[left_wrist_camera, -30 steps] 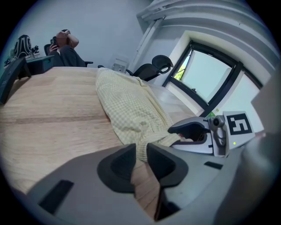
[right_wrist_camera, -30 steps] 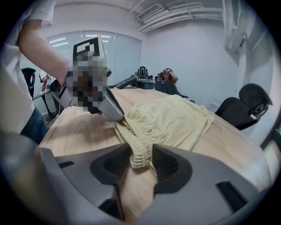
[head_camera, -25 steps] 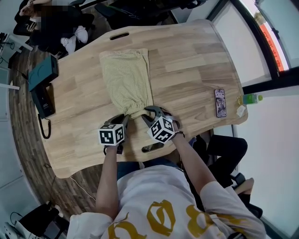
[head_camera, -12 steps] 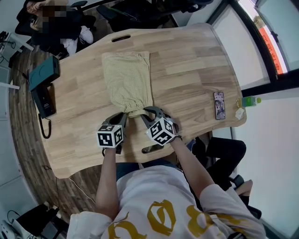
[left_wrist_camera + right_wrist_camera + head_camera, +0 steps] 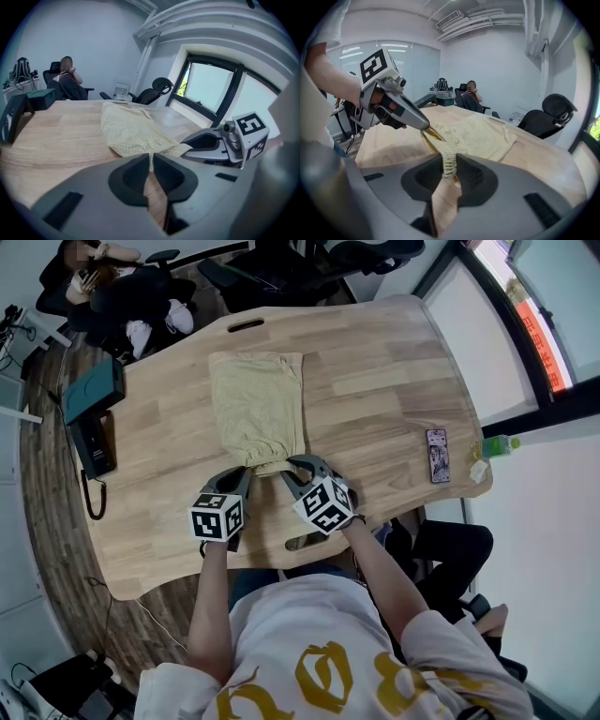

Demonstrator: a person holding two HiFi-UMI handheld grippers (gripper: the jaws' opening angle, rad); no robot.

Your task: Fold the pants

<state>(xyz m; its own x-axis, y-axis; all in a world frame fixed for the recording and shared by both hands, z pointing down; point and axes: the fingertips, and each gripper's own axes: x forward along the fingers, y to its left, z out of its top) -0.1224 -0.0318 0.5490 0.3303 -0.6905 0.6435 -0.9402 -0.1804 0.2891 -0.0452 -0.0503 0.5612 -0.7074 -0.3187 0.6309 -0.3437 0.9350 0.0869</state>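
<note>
**Between both grippers: the near end of the pants, pinched for the fold**

Just ahead of the grippers lie the pants (image 5: 255,409), pale yellow and flat on the desk (image 5: 375,427). Only their near end rises off the wood, up into the jaws. The left gripper (image 5: 246,472) has just been closing. Its jaws stand almost together, with a thin edge of the cloth between the pads. The right gripper (image 5: 292,468) has also just been closing, and its jaws stand a little wider, clamped on the thicker, ribbed and gathered band at that same end. The two grippers sit side by side, close together, each on one corner of the near end.

We read the step in hand as taking this near end over to the far end, to halve the pants. To do it well, we hold both grippers at one height and draw them slightly apart, so the gathered edge spreads taut instead of bunching. We then carry them forward together and lay the edge square on the far one. The left grip has little cloth in it, so a jerk could pull it free.

The long axis of the pants runs straight away from the grippers. The gathered end points toward us and the flat, squared end points away toward the far edge of the desk.
</note>
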